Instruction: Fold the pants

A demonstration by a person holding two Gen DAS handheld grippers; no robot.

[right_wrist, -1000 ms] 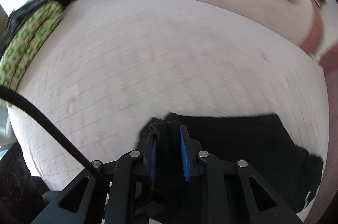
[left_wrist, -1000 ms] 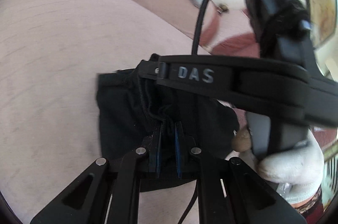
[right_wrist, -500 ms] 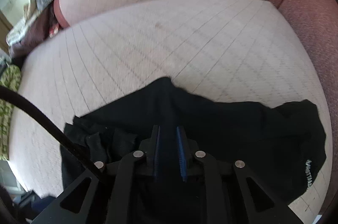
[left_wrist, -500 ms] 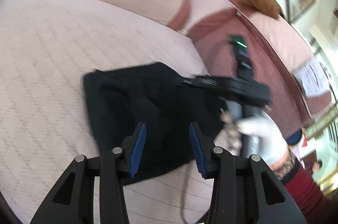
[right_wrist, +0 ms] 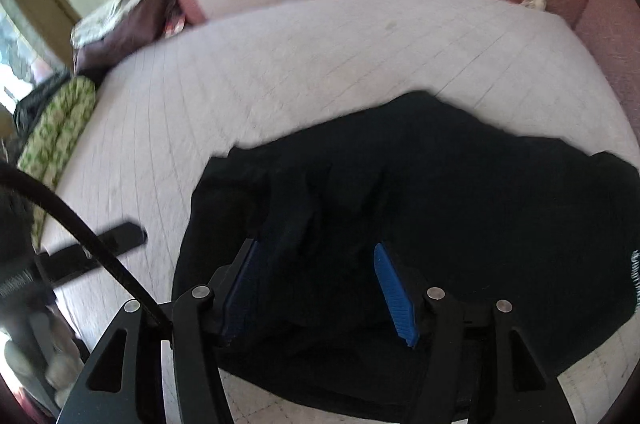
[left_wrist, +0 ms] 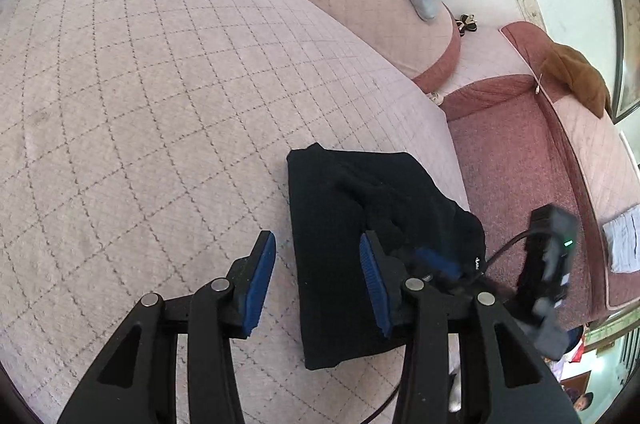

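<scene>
We have the pants (left_wrist: 360,244) folded compact near the mattress (left_wrist: 160,104) edge. Both left gripper (left_wrist: 316,284) and right gripper (right_wrist: 320,288) hover wide open, holding nothing. We should press bulges flat, squaring edges.

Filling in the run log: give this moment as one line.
left tool: open | right tool: open | pants: folded, flat on cushion, released
</scene>
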